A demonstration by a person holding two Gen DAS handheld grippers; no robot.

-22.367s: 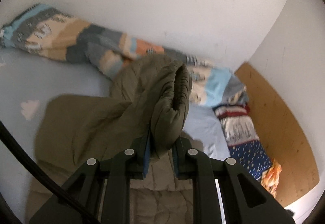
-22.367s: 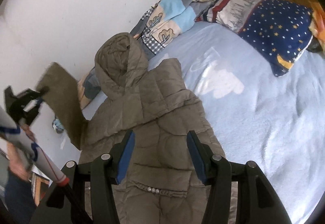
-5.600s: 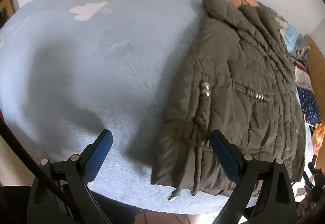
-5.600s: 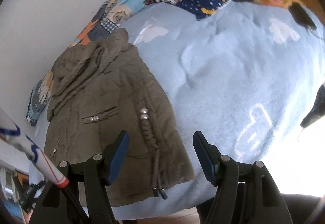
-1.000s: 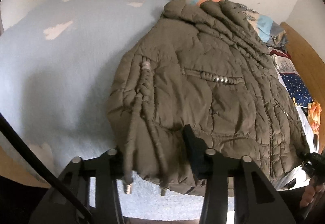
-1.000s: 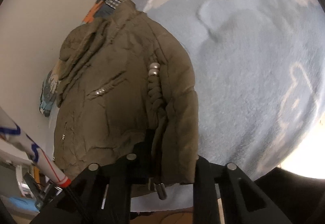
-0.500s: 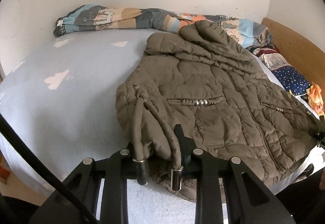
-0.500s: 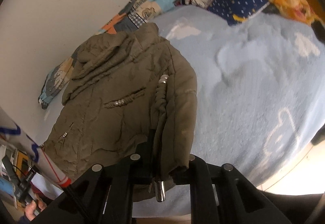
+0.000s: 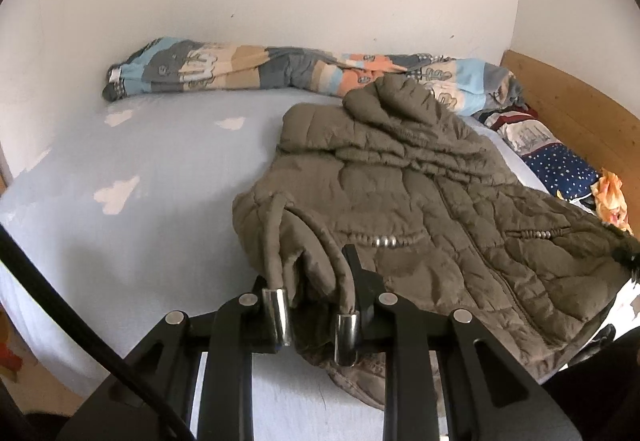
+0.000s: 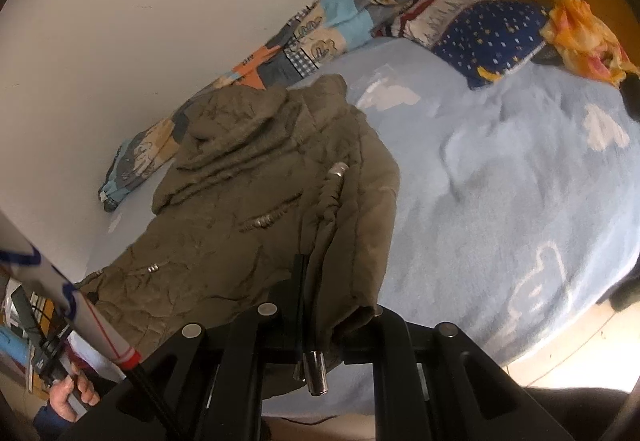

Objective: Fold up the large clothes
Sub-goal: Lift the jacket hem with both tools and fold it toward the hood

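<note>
An olive-brown quilted hooded jacket (image 9: 408,197) lies on the light blue bed (image 9: 140,169), hood toward the wall. My left gripper (image 9: 312,281) is shut on the jacket's hem corner and lifts it off the bed; two drawcords with metal tips (image 9: 276,309) hang over the fingers. In the right wrist view the jacket (image 10: 248,209) shows again. My right gripper (image 10: 320,305) is shut on the other hem corner, which is raised, with a metal cord tip (image 10: 314,373) dangling below.
A patchwork duvet (image 9: 248,69) is bunched along the white wall. A starry blue pillow (image 10: 488,29) and an orange cloth (image 10: 580,37) lie by the wooden headboard (image 9: 572,101). The bed's near edge drops to the floor (image 10: 560,353).
Both grippers have lifted the jacket's hem a little higher and pulled back, so more of the wall and bed shows. Both stay shut on the hem.
</note>
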